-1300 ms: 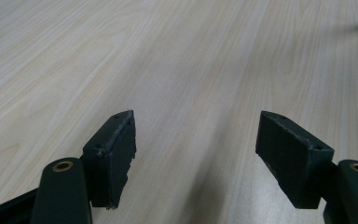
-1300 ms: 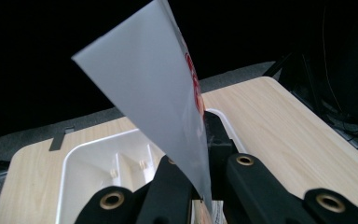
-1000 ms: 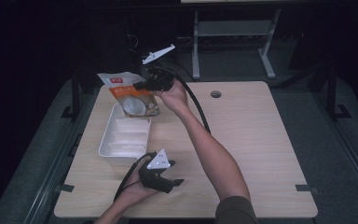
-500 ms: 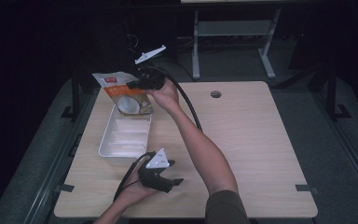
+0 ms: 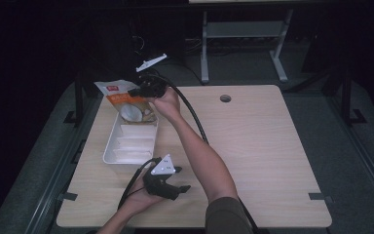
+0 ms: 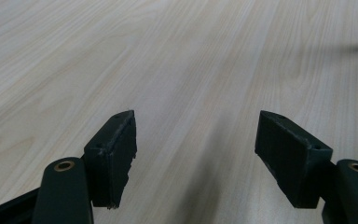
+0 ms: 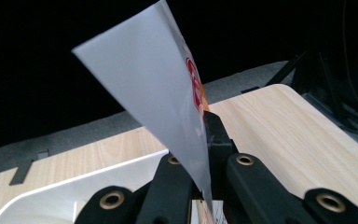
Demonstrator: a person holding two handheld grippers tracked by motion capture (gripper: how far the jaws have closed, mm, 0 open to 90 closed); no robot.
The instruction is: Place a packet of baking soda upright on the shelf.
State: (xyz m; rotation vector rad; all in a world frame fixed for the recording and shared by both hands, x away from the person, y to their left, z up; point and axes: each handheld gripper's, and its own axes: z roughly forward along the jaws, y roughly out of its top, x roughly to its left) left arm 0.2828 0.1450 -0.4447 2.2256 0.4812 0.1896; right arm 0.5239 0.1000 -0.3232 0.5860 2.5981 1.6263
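Right tongs [image 5: 139, 91]: we pinch the snack pouch [image 5: 121, 100] at its edge, jaws clenched on it.
Pouch: we hold it over the far end of the white tray [image 5: 108, 155], far left of the table [image 5: 263, 146].
Left tongs [image 6: 196, 154]: we keep them released at the near edge, nothing between.

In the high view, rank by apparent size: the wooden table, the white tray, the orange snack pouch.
1. Light wooden table
2. White divided plastic tray
3. Orange-and-white snack pouch, though it hangs above the tray, nearer the camera, and is partly hidden.
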